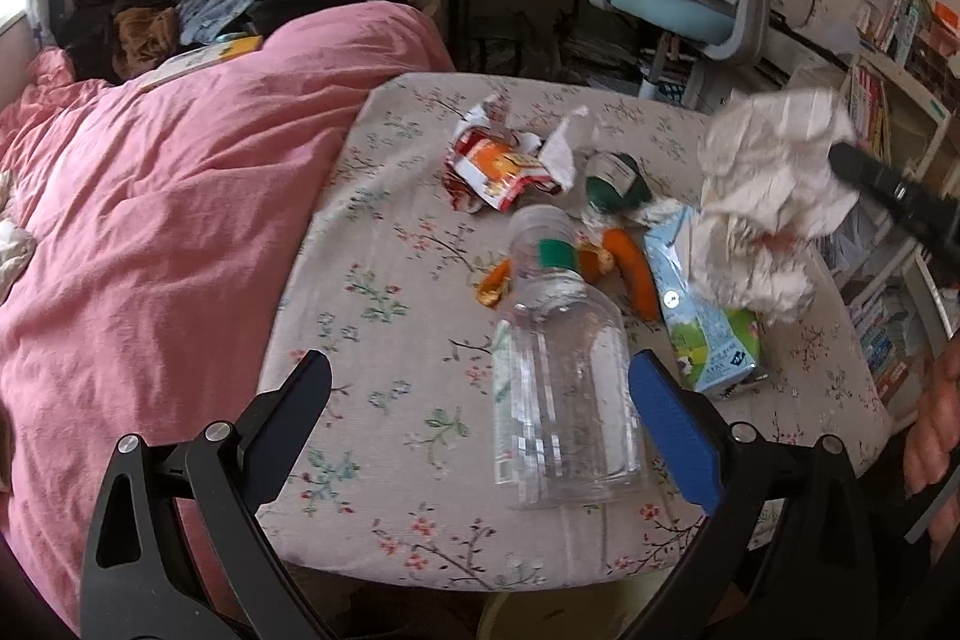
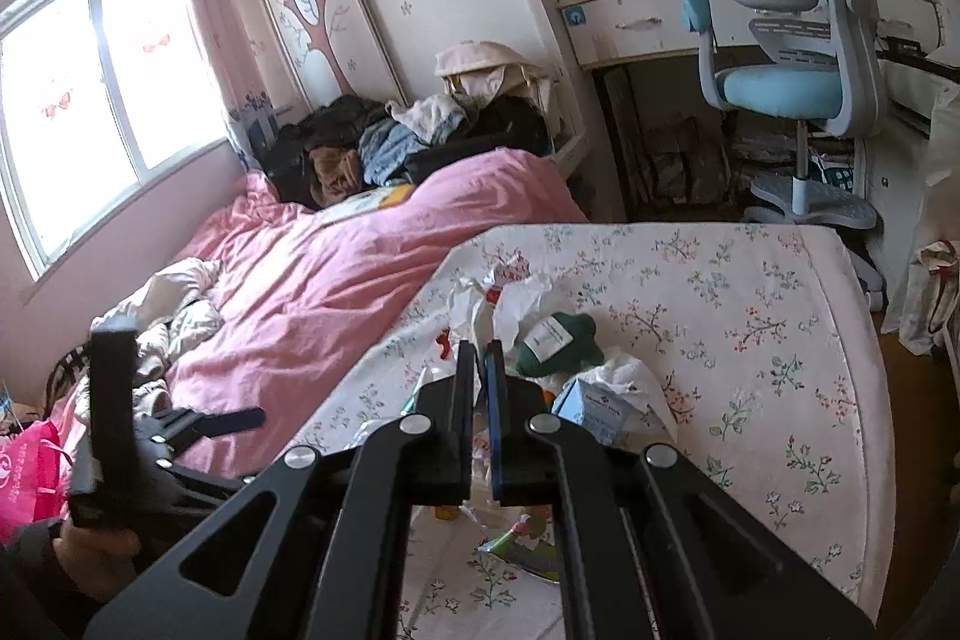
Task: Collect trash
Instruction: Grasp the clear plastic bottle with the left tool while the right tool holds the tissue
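Crumpled white tissue wad (image 1: 774, 196) hangs in the air over the right side of the floral table (image 1: 384, 436), pinched by the right gripper (image 1: 840, 157), jaws closed on it; in the right wrist view the pads sit nearly together at right gripper level with white paper showing just past the tips. So one piece is lifted, not yet binned as far as I can see. Everything else is on the tabletop: clear plastic bottle (image 1: 564, 400) lying on its side at the near edge, blue-green drink carton (image 1: 702, 316) just right of it under the hanging wad, orange peel scraps (image 1: 636, 268) between bottle and carton, dark green cap-like item with a white label (image 1: 618, 178) further back, torn red-and-white wrapper (image 1: 498, 166) at the far left of the pile. Left gripper (image 1: 480, 388) is wide open, empty, jaws either side of the bottle's base but not touching it; looks lined up for that next. A pale round rim shows under the near table edge, maybe a bin, can't tell. Pink duvet (image 1: 180, 220) left of the table. Judged early stage: one piece of the heap in hand, the rest left.
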Motion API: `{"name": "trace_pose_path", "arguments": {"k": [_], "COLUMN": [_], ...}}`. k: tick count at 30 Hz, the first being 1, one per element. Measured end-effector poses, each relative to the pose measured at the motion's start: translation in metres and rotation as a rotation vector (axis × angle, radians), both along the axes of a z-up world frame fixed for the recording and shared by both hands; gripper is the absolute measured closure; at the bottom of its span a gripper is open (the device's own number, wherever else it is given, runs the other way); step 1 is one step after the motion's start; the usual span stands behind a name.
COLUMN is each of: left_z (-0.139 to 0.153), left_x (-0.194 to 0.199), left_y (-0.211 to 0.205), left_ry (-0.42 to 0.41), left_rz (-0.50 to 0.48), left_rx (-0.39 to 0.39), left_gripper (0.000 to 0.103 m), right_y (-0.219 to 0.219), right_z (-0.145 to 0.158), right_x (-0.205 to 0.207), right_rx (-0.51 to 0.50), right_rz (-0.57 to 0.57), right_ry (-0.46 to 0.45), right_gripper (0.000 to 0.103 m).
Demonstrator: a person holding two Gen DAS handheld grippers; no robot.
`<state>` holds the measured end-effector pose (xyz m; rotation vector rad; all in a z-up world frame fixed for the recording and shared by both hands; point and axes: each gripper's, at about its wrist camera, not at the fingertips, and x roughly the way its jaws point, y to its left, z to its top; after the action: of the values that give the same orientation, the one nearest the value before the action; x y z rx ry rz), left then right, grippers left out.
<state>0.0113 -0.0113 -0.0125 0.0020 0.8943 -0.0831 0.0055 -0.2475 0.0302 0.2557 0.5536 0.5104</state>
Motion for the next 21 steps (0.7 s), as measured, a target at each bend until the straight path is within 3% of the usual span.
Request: {"name": "trace_pose_path", "arguments": {"k": [12, 14, 16, 21], "left_z": [-0.035, -0.035, -0.041, -0.039], "left_x": [0.026, 0.025, 0.028, 0.025], "left_y": [-0.032, -0.036, -0.039, -0.032], "left_ry": [0.097, 0.089, 0.120, 0.114], "left_rz": [-0.038, -0.048, -0.065, -0.057], "left_rx": [0.015, 0.034, 0.046, 0.008], "left_gripper": [0.007, 0.019, 0.046, 0.050], "right_y": [-0.021, -0.023, -0.023, -0.023], "right_z": [0.007, 0.007, 0.007, 0.006], "right_x": [-0.005, -0.005, -0.005, -0.008], "right_rx": [0.023, 0.027, 0.028, 0.025], "right_rz": [0.000, 0.001, 0.002, 0.011], "right_ry": [-0.019, -0.016, -0.016, -0.019], "right_gripper": [0.098, 0.098, 0.098, 0.098]}}
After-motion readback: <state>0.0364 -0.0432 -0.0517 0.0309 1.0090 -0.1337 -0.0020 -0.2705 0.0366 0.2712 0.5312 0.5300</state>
